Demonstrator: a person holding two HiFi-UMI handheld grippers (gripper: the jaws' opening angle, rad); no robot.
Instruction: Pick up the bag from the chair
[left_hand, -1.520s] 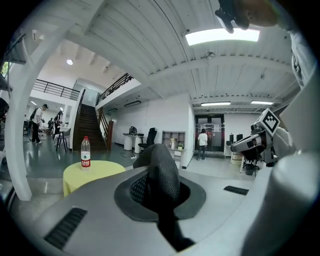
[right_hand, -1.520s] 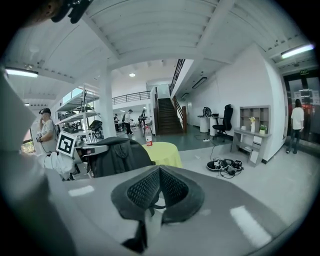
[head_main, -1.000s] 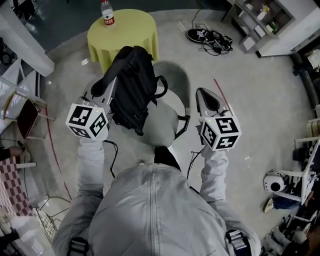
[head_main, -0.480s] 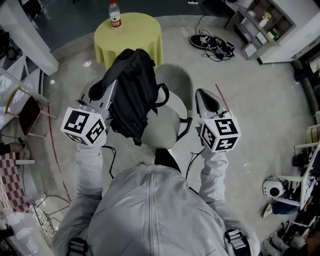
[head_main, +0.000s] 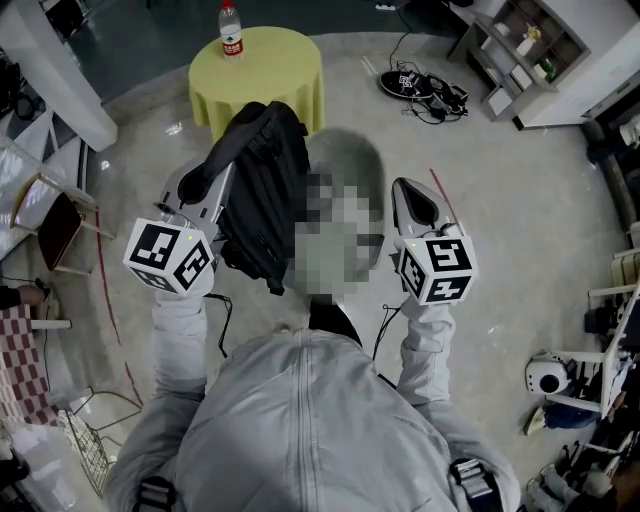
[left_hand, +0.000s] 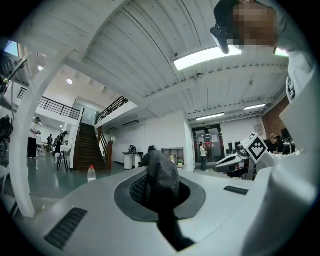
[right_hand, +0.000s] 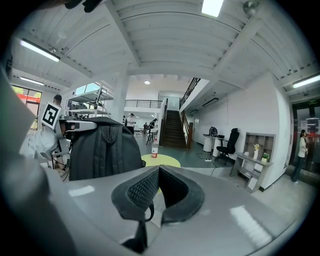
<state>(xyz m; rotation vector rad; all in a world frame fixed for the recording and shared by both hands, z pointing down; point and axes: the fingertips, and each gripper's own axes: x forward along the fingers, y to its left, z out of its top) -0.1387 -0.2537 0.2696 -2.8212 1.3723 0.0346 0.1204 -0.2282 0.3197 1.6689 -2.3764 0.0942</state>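
Note:
A black backpack (head_main: 262, 190) hangs from its mesh strap (left_hand: 160, 177) above the grey chair (head_main: 345, 160). My left gripper (head_main: 205, 185) is shut on that strap, whose dark webbing fills the gap between the jaws in the left gripper view. The right gripper (head_main: 405, 188) sits to the right of the chair, shut, with nothing between its pads (right_hand: 145, 187). In the right gripper view the backpack (right_hand: 102, 150) shows at the left, with the left gripper (right_hand: 82, 126) above it. A mosaic patch hides part of the chair seat.
A round yellow table (head_main: 258, 75) with a water bottle (head_main: 231, 30) stands just beyond the chair. Cables and a power strip (head_main: 425, 80) lie on the floor at the back right, near a shelf unit (head_main: 530, 40). A folding chair (head_main: 50, 235) stands at the left.
The left gripper and the backpack shifted slightly a second ago; over the last half second almost nothing has moved. The right gripper stays where it was.

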